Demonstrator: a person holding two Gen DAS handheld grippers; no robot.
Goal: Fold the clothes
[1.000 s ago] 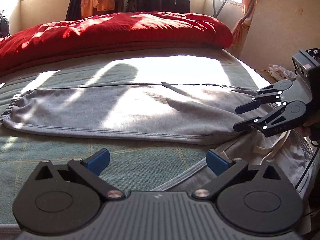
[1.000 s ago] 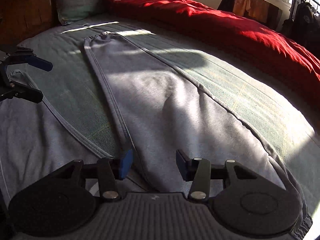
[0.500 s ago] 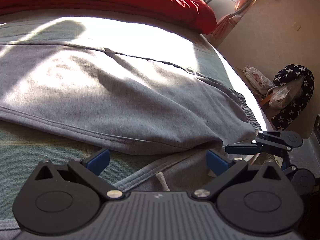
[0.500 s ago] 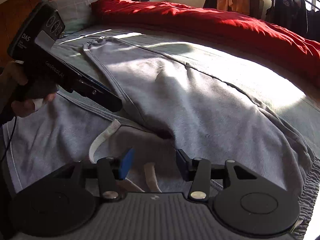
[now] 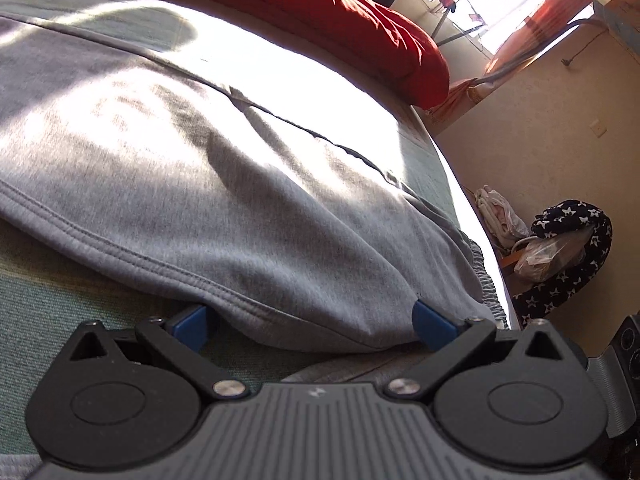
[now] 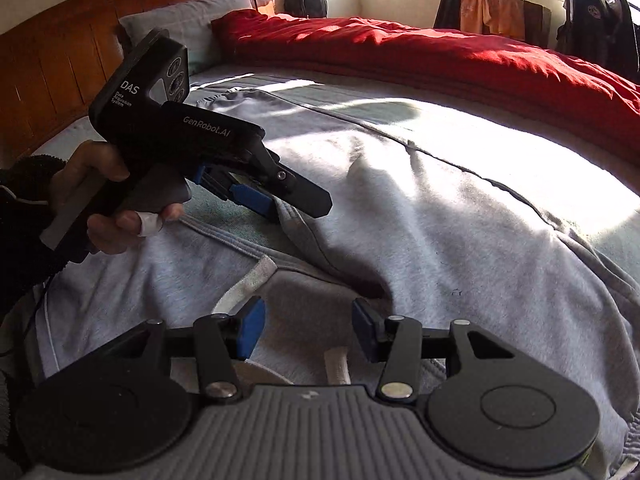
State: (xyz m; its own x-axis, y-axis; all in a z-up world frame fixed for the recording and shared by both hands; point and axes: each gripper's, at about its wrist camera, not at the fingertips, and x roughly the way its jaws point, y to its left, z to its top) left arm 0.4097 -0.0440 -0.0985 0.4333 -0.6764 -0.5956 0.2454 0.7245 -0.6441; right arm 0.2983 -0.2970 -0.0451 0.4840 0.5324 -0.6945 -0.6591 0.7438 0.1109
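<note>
From the left wrist, the left gripper point(image 5: 316, 322) sits low on the bed point(image 5: 60, 296) with its jaws spread wide, one blue pad at 9 o'clock and one at 3 o'clock of the stitched seam of the grey sweatpants point(image 5: 224, 184). The fabric edge lies between the pads, not yet pinched. To do this well, I'd judge it should slide in until the whole doubled seam is inside, then close squarely so both layers lift together (a shallow bite would likely slip off). The sweatpants are soft grey jersey, lying flat across the green sheet and running toward 10 o'clock, with the red duvet point(image 5: 360, 20) beyond.

From the right wrist, the right gripper point(image 6: 308, 328) hovers released, jaws half apart over the crotch and waist area, nothing between them; a white drawstring point(image 6: 244, 284) curls at 11 o'clock of it. The person's hand point(image 6: 100, 196) holds the other tool at 10 o'clock, its tips at the leg's inner seam. The elastic waistband bunches at 4 o'clock.
</note>
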